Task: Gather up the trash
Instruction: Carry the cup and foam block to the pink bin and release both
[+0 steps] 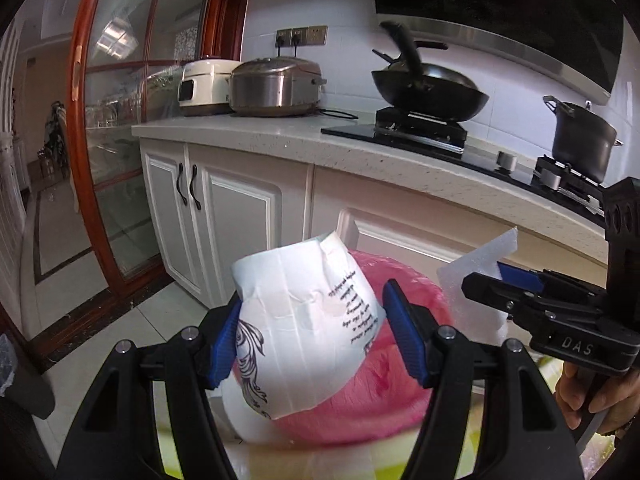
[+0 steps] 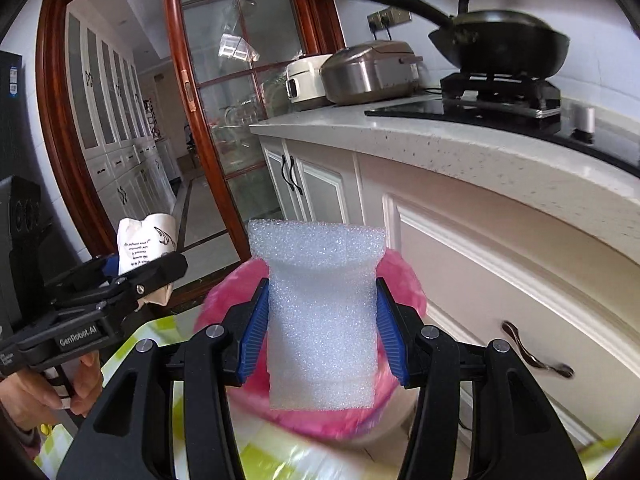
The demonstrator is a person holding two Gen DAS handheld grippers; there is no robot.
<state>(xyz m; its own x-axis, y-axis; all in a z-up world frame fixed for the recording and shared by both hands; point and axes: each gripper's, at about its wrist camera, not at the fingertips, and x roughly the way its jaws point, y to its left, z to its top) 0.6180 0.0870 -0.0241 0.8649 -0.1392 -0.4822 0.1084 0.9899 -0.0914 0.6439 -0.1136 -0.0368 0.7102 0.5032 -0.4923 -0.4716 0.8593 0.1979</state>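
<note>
Left gripper (image 1: 312, 332) pinching crumpled paper cup (image 1: 304, 320); right gripper (image 2: 322, 328) pinching foam piece (image 2: 322, 320); both hovering above pink-lined bin (image 1: 404, 360), just beside counter (image 1: 360, 152) edge

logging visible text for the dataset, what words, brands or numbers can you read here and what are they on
"DAS" - raised letters on the body of the right tongs, seen from the left wrist view.
"GenRobot.AI" - on the body of the left tongs, seen from the right wrist view.
Script lines printed on the white paper cup held in the left tongs: too small and tilted to read.
Labels on the dark box at far left: too blurred to read.
</note>
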